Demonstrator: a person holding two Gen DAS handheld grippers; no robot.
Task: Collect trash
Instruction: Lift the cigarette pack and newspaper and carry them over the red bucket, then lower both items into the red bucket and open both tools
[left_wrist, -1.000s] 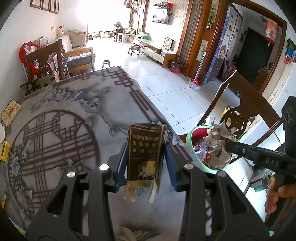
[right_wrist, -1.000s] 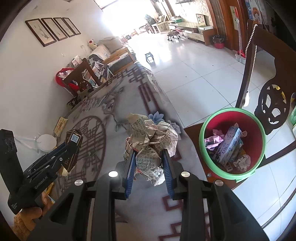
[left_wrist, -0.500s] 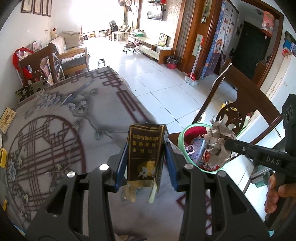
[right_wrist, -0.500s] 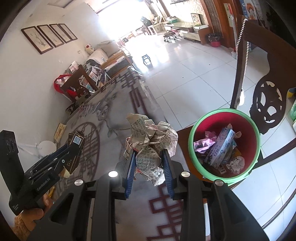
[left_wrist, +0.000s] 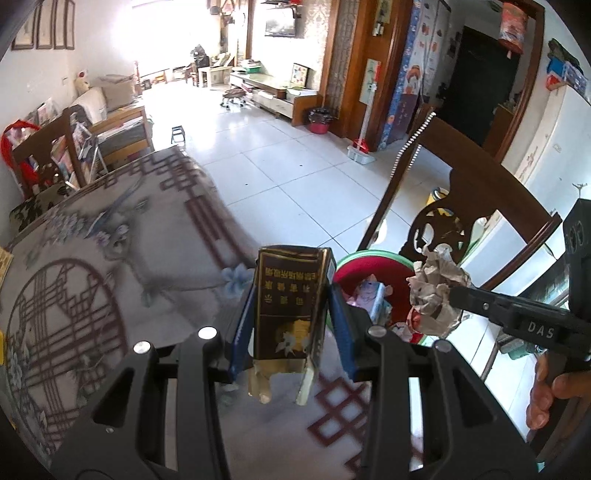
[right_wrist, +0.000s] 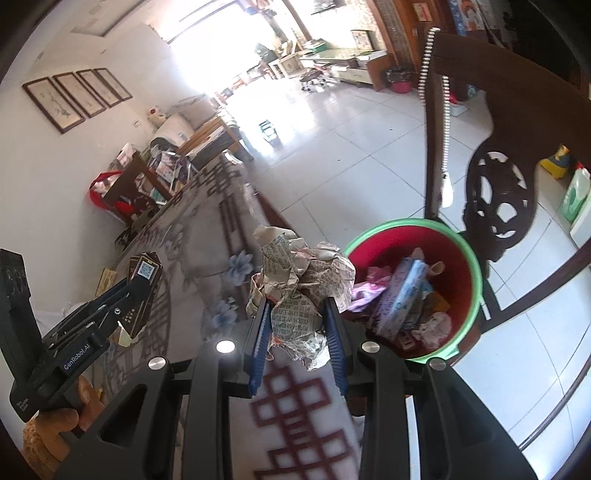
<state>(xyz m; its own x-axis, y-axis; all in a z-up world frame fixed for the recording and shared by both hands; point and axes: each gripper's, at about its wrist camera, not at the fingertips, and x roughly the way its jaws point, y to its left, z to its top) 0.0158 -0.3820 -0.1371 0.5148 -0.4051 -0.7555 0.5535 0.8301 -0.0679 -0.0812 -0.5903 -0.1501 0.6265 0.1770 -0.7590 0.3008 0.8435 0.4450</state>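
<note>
— Brown cigarette pack (left_wrist: 288, 306) pinched in the left hand-held gripper (left_wrist: 291, 325); it hangs above the bench (left_wrist: 110, 277), beside the red bin (right_wrist: 413, 291).
— And the right hand-held gripper (right_wrist: 297, 328)?
— Clamped on crumpled newspaper (right_wrist: 299, 280), just short of the bin's green rim.

**Both grippers clamped, angled downward**

The left gripper (left_wrist: 291, 314) pinches a carton (left_wrist: 288, 306) between its blue pads. The right gripper (right_wrist: 297, 325) squeezes a paper wad (right_wrist: 301, 284). A hand (left_wrist: 554, 395) holds each handle.
</note>
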